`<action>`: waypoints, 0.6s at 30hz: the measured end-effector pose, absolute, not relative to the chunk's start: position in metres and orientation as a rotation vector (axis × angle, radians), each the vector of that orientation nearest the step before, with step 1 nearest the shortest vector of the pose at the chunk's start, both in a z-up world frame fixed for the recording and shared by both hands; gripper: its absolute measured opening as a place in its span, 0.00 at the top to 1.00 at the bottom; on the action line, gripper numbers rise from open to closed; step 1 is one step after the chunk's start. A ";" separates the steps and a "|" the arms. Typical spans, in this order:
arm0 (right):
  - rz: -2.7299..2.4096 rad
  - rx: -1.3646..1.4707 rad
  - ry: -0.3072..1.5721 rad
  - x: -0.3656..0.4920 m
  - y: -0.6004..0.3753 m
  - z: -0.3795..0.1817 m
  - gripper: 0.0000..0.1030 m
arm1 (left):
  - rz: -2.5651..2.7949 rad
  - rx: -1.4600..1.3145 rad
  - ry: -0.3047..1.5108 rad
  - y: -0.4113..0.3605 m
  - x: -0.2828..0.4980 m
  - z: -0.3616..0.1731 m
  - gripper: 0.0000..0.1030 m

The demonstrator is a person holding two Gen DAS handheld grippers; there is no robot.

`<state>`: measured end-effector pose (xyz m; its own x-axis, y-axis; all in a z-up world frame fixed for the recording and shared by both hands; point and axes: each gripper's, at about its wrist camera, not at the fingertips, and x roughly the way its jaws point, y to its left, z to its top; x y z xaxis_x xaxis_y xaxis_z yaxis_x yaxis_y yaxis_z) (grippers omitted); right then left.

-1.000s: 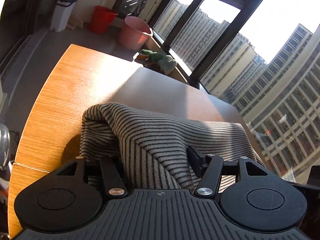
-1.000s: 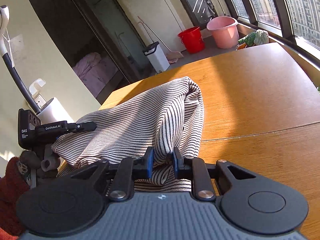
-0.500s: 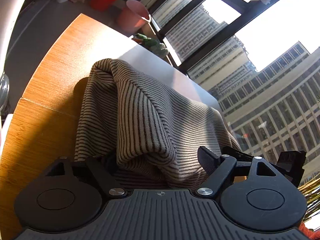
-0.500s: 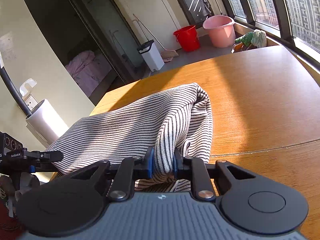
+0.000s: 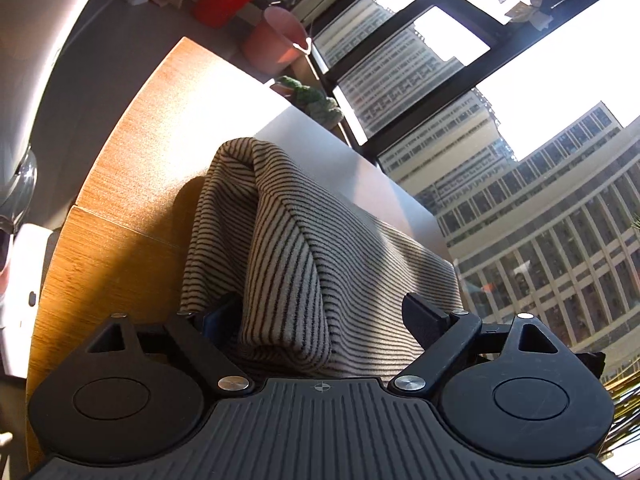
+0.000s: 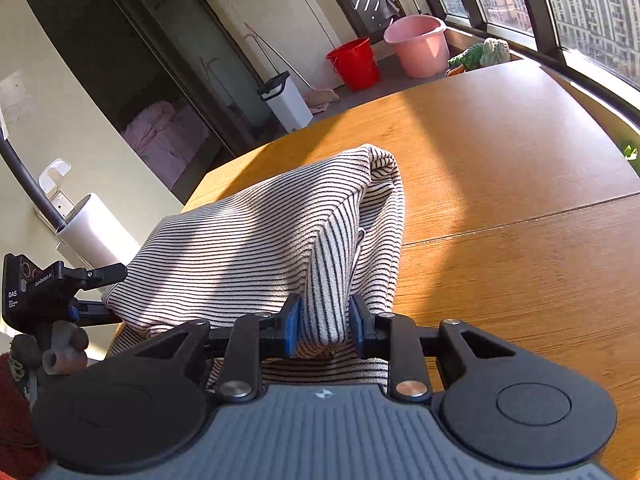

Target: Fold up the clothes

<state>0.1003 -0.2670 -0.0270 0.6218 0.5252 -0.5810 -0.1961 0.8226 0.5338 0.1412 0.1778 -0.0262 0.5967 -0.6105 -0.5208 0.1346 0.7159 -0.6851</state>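
A black-and-white striped garment (image 5: 320, 248) is bunched up over the wooden table (image 5: 132, 168). My left gripper (image 5: 320, 308) is open, its fingers spread wide with a thick fold of the garment lying between them. In the right wrist view the striped garment (image 6: 248, 240) stretches from my right gripper (image 6: 324, 320), which is shut on a fold of it, across to the left gripper (image 6: 100, 292) at the far left. Its far corner (image 6: 380, 160) hangs down to the table (image 6: 500, 152).
Beyond the table's far edge stand a pink bucket (image 6: 416, 44), a red bucket (image 6: 354, 62) and a white bin (image 6: 288, 100). A white cylinder (image 6: 88, 228) stands at the left. Large windows (image 5: 520, 120) run along the table's right side.
Both grippers have moved with the garment, which now stands higher and steeper. The left gripper has risen in the right wrist view. The right stays shut on the fold and the left stays open.
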 end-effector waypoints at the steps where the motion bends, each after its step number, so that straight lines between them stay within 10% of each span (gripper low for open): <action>1: 0.441 0.485 0.790 0.101 -0.271 -0.027 0.67 | -0.469 -0.646 0.825 0.178 0.142 -0.026 0.08; 4: 0.453 0.489 0.775 0.105 -0.272 -0.027 0.49 | -0.459 -0.626 0.824 0.173 0.145 -0.027 0.08; 9: 0.504 0.526 0.789 0.115 -0.262 -0.048 0.49 | -0.440 -0.590 0.822 0.163 0.152 -0.030 0.13; 13: 0.526 0.535 0.770 0.128 -0.259 -0.039 0.81 | -0.412 -0.489 0.796 0.150 0.150 -0.017 0.57; 18: 0.590 0.531 0.679 0.131 -0.271 -0.004 0.82 | -0.461 -0.419 0.712 0.138 0.122 0.012 0.60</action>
